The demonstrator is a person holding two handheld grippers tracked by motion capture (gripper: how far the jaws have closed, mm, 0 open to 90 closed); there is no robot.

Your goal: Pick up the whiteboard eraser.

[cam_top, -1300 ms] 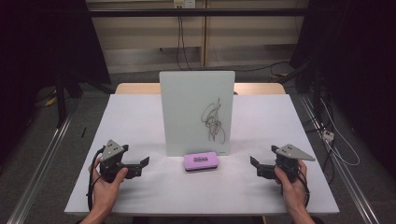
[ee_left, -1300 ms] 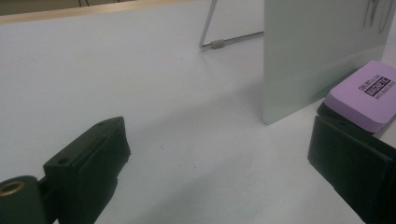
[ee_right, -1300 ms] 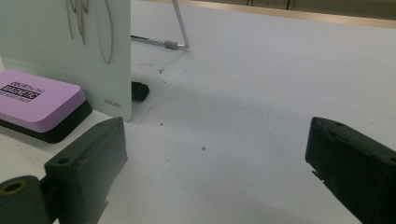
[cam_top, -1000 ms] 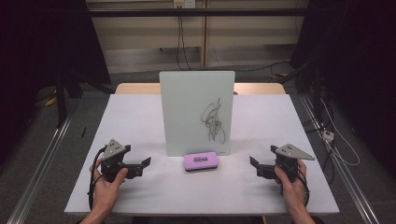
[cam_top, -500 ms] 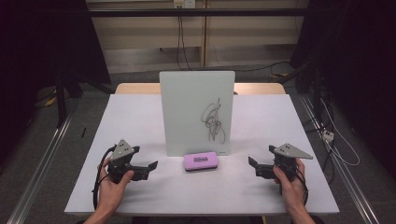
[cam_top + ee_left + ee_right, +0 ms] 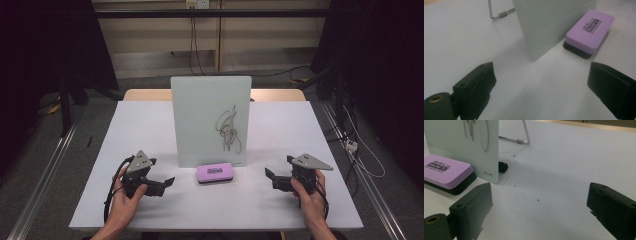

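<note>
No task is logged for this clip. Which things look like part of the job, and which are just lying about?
Likely the job:
- whiteboard with black scribble
- purple eraser
- left gripper and right gripper, both open

Lying about:
- cables on the floor beside the table

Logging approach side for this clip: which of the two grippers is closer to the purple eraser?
The left gripper, beside the purple eraser with a small gap. The right gripper sits farther off. Both have open, empty jaws.
</note>
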